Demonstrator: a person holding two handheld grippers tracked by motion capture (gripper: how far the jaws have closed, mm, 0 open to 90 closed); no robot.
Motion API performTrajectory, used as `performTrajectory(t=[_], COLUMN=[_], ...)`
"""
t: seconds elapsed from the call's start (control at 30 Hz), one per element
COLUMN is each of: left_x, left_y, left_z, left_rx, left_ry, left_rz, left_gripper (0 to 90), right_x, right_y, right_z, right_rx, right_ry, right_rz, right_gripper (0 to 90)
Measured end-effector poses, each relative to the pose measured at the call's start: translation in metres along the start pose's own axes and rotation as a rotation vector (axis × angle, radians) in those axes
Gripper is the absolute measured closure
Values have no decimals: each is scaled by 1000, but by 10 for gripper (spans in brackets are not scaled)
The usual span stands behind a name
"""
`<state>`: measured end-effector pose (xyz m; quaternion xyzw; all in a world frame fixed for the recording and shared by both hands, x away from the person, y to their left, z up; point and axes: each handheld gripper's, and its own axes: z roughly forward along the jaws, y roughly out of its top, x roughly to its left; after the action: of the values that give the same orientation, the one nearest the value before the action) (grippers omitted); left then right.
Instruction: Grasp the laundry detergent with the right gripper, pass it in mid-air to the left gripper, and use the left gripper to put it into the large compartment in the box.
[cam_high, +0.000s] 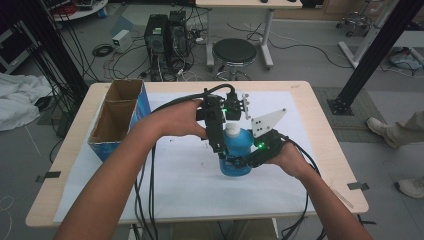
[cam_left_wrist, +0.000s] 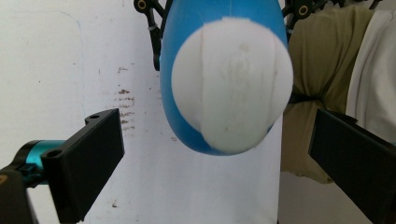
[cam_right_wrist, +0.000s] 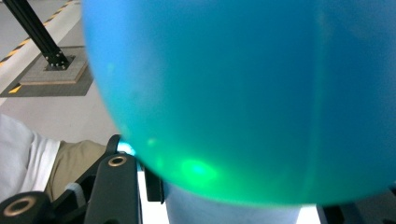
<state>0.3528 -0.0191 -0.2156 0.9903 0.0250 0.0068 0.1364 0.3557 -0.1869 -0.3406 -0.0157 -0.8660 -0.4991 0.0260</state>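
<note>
Dim, even room light; blue bottle blurred close-up, green glow on it.

The bottle is bright blue with a white cap. Both tongs, left and right, are black, each with a small green light. The worktop is pale wood under a white sheet speckled with brown marks. The box is blue outside and plain brown cardboard inside.

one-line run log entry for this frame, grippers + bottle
right gripper: shut on blue bottle body | left gripper: open, jaws either side of white cap, not touching | bottle upright on white mat
</note>
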Motion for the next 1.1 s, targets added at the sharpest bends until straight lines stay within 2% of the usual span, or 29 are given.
performTrajectory(t=[0.57,1.0,1.1], left_x=[5,7,7], left_y=[19,22,22], left_z=[12,18,19], left_rx=[16,23,28], left_ry=[-9,-9,-14], left_rz=[25,24,46], left_gripper=[34,35,97], right_x=[-1,-1,0], right_y=[1,2,2], right_z=[2,0,0], right_rx=[6,1,7], right_ry=[5,7,8], right_rz=[-1,1,6], right_gripper=[452,451,451])
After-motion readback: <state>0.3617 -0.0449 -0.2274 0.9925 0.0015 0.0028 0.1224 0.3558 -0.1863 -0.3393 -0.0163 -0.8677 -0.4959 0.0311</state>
